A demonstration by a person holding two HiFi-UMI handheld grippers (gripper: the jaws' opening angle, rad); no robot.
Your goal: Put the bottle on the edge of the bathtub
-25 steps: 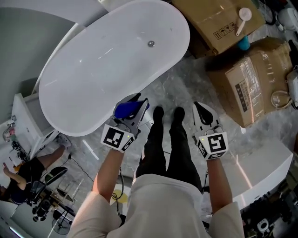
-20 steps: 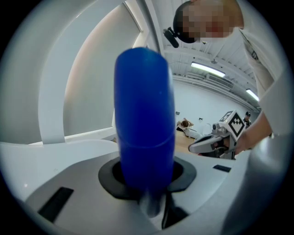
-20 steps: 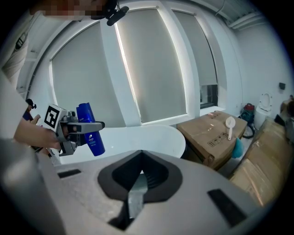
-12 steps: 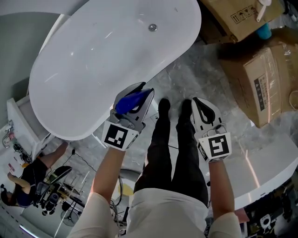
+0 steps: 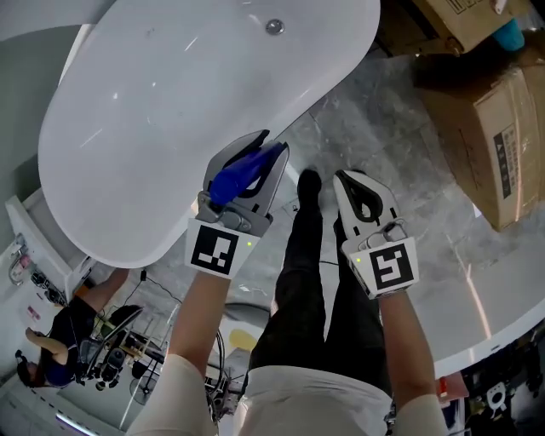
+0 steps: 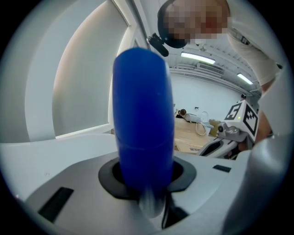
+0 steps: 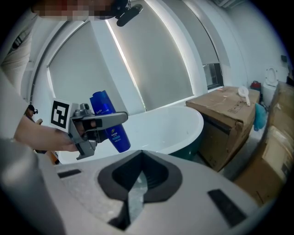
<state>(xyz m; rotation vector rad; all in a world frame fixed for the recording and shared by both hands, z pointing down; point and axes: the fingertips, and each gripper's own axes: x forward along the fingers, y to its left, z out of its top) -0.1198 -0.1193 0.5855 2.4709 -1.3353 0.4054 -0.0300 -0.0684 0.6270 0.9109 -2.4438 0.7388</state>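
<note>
A blue bottle (image 5: 243, 173) is clamped between the jaws of my left gripper (image 5: 271, 146), which hangs just off the near rim of the white bathtub (image 5: 111, 230). In the left gripper view the bottle (image 6: 142, 119) fills the middle and stands up out of the gripper (image 6: 148, 188). The right gripper view shows the same bottle (image 7: 110, 121) from the side, tilted, in front of the bathtub (image 7: 177, 121). My right gripper (image 5: 347, 177) hangs over the floor to the right of the bottle, shut with nothing in it (image 7: 134, 186).
Cardboard boxes (image 5: 502, 136) stand on the marble floor to the right of the tub, another (image 5: 464, 17) at the top. The person's black-clad legs and shoes (image 5: 308, 183) are between the grippers. A white ledge (image 5: 502, 315) lies lower right. Equipment clutter (image 5: 111, 358) sits lower left.
The left gripper has carried the bottle forward and up in the view, closer to the tub's rim. The right gripper has stayed shut and shifted slightly left.
</note>
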